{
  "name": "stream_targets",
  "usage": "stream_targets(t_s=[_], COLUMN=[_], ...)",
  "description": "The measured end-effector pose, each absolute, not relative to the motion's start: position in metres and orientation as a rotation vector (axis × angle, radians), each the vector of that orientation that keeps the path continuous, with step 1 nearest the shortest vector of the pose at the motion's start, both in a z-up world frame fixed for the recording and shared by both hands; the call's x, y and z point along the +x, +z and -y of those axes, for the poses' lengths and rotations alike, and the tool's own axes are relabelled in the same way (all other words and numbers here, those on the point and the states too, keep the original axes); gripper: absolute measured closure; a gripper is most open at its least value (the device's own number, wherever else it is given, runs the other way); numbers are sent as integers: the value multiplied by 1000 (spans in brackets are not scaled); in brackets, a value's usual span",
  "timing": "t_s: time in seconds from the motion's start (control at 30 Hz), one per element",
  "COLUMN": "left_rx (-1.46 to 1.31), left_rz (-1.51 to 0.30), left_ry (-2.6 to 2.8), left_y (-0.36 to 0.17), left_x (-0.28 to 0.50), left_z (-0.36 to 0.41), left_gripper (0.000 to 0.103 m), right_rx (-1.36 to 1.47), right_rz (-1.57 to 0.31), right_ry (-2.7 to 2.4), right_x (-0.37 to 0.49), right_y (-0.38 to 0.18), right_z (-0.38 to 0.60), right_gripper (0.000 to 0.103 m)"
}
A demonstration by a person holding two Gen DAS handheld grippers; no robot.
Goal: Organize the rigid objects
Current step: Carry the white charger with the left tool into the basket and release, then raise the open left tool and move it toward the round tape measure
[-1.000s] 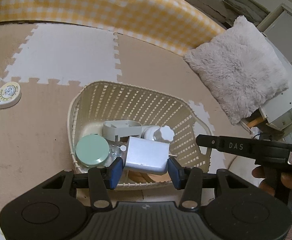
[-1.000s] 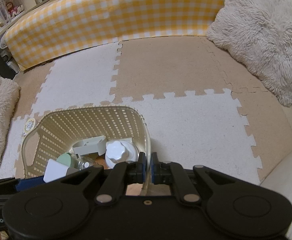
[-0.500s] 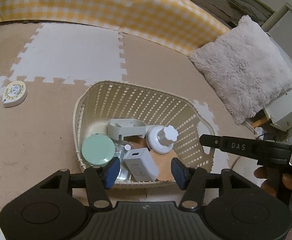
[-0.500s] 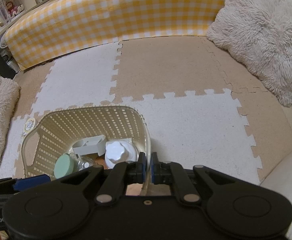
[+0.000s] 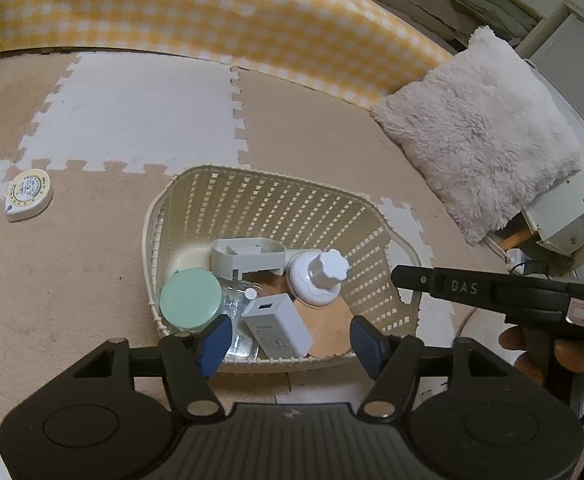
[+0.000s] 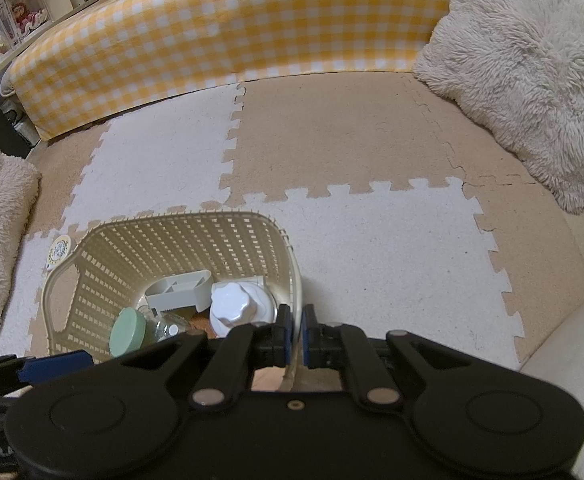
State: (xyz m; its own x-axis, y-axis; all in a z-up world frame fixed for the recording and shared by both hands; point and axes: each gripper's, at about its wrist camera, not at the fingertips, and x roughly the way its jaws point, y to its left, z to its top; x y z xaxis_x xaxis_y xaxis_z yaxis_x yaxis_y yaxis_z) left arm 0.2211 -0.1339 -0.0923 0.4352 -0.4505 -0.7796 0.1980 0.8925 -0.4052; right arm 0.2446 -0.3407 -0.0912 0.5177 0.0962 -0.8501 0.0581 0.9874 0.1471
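One light, stiff, smooth white charger [image 5: 277, 330] lies in the basket [image 5: 275, 184]; grip its flat sides. Left hand-held gripper [image 5: 287, 346] is opening, empty; right hand-held gripper [image 6: 296, 338] pinches the basket rim.

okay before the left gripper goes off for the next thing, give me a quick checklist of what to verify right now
1. White charger released: ok. It lies in the basket, clear of both pads of the left gripper, whose jaws are opening.
2. Left gripper empty: ok, nothing between its fingers.
3. Basket steadied: ok. The right gripper is shut on the basket's rim.
4. Earlier items inside: ok. Green-lidded jar, grey holder and white knob piece all sit in the basket.
5. Items left outside: not ok. The round tape measure lies on the floor mat, left of the basket.
6. Charger resting flat: cannot tell; it seems to lean on other items.
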Motion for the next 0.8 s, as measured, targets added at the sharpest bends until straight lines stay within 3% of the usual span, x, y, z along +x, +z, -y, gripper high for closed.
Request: stream_targets(t_s=[0.23,0.63,0.8], left_rx=[-235,-182,-155], left_rz=[-1004,-853,-772], left_ry=[-423,-418,-356], left_y=[-78,-46,-34], left_x=[216,214,223], left_z=[134,125,110], left_gripper=[30,1,0], right_rx=[165,164,163], right_rz=[-1028,-1028,-1029], right_ry=[23,23,23], right_x=[245,245,245], right_y=[-91,-91,-91], right_z=[341,341,341], right_gripper=[97,97,97])
